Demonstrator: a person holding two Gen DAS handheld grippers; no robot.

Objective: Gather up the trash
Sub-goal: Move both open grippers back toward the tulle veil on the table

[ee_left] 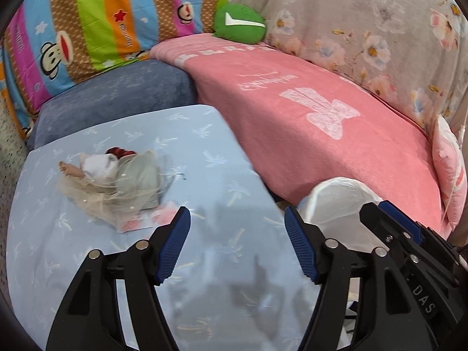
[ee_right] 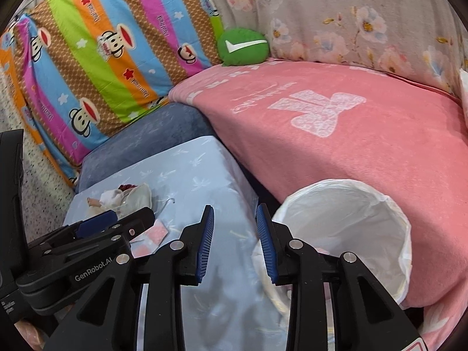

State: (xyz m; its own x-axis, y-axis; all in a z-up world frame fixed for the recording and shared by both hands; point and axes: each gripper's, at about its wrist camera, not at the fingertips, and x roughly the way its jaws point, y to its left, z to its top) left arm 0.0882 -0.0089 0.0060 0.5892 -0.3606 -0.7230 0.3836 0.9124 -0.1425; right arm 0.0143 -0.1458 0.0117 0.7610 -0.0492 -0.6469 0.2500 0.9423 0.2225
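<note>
A pile of trash (ee_left: 117, 181), crumpled netting, tissue and wrappers with a pink paper piece (ee_left: 146, 219), lies on the light blue table cover (ee_left: 204, 161). My left gripper (ee_left: 237, 228) is open and empty, just right of and nearer than the pile. A bin lined with a white bag (ee_right: 351, 219) stands beside the table against the pink sofa; its rim shows in the left wrist view (ee_left: 336, 193). My right gripper (ee_right: 234, 222) is open and empty, over the table edge next to the bin. The trash (ee_right: 125, 197) is partly hidden behind the left gripper (ee_right: 117, 222).
A pink blanket (ee_left: 321, 117) covers the sofa seat. A green round cushion (ee_left: 239, 23), a striped monkey-print pillow (ee_left: 87, 29) and a floral cover (ee_left: 380, 29) lie at the back. A blue cushion (ee_left: 117, 93) sits behind the table.
</note>
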